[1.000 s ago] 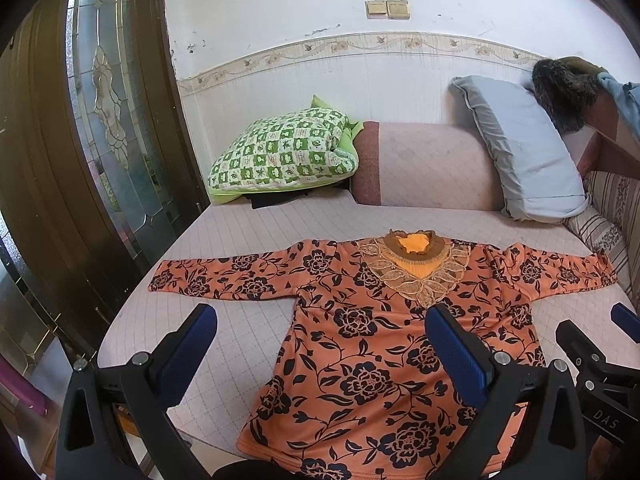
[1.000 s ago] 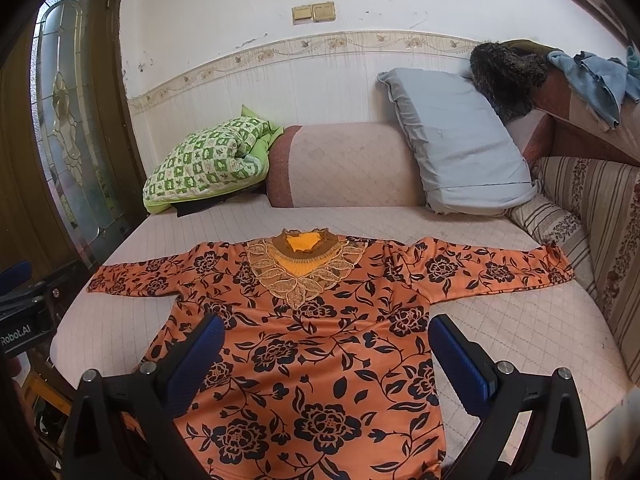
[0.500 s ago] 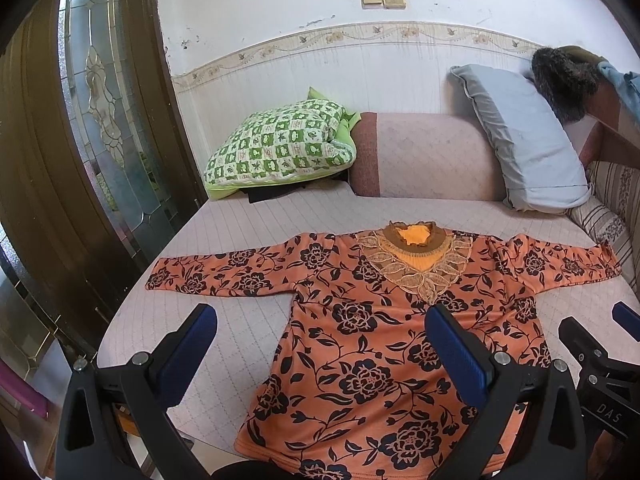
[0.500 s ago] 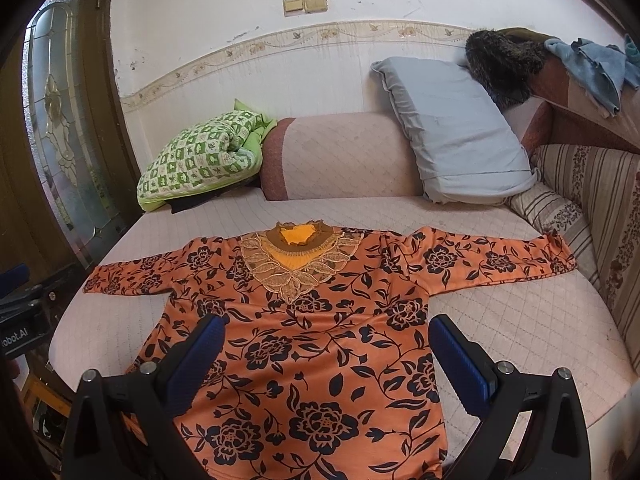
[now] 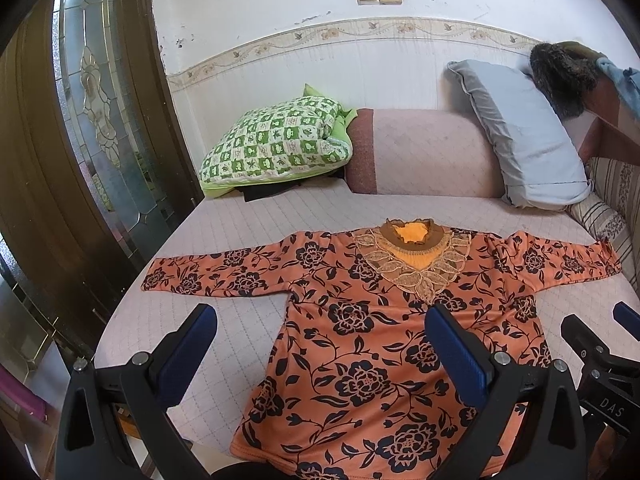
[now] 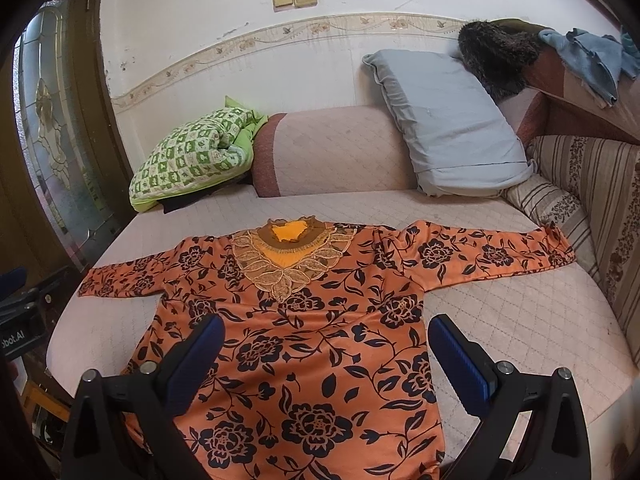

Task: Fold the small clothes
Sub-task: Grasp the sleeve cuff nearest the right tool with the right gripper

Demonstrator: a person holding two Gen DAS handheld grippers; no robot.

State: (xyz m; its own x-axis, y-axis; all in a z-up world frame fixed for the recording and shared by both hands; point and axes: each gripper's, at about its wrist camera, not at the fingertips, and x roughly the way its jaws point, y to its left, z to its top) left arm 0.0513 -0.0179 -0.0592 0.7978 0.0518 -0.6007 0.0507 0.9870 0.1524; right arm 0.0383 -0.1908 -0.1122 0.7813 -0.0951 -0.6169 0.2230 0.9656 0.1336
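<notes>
An orange long-sleeved top with black flowers point(image 5: 372, 344) lies flat, face up, on the quilted pink bed point(image 5: 240, 236), sleeves spread left and right, lace collar toward the wall. It also shows in the right wrist view point(image 6: 320, 328). My left gripper point(image 5: 320, 352) is open and empty, held above the top's lower left side near the front edge of the bed. My right gripper point(image 6: 326, 356) is open and empty above the top's lower middle. The right gripper's edge shows at the far right of the left wrist view point(image 5: 600, 364).
A green checked pillow point(image 5: 276, 140), a pink bolster point(image 5: 424, 152) and a grey pillow point(image 5: 524, 136) line the wall. A striped sofa back point(image 6: 600, 200) borders the right side. A wooden glass-panelled door point(image 5: 92, 120) stands at the left.
Both grippers have tilted down slightly and drawn a little nearer the top; the garment sits lower in view. The top itself has not moved.
</notes>
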